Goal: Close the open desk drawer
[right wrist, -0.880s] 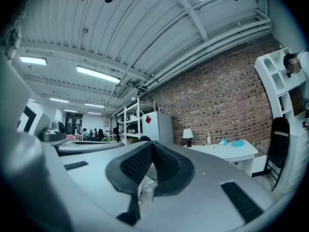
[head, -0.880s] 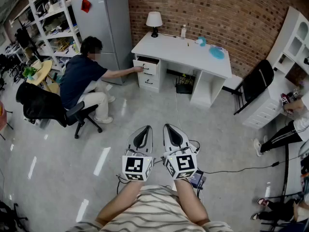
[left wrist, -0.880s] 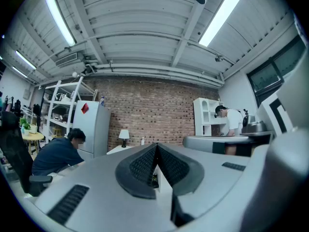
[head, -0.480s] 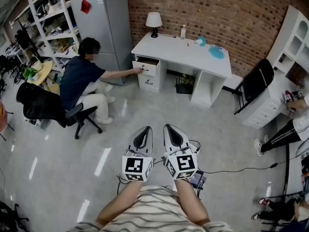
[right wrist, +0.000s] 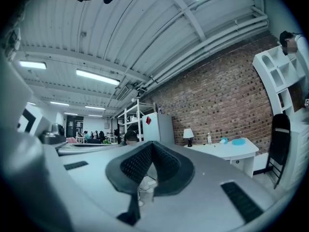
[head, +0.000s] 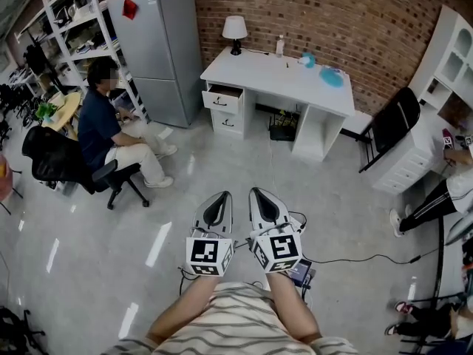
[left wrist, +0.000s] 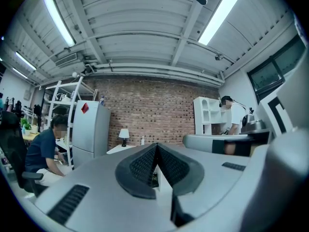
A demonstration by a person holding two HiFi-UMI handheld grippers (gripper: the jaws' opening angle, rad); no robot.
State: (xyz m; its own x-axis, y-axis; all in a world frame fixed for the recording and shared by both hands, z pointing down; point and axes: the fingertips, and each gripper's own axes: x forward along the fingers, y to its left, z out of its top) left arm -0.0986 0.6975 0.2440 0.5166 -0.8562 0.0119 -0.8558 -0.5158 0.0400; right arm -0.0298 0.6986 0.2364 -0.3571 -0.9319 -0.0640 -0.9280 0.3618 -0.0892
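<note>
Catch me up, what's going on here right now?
The left hand-held gripper and right hand-held gripper are held side by side low over the floor, both shut and empty. The white desk stands across the room against the brick wall, its top drawer pulled open and untouched. A seated person sits on an office chair near the fridge, apart from the desk. Closing has not begun.

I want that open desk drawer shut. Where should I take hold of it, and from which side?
Meet the top drawer at the middle of its white front, by the small dark handle. It juts from the desk toward the room, so come from the front and push straight in; shut jaws would likely do.
</note>
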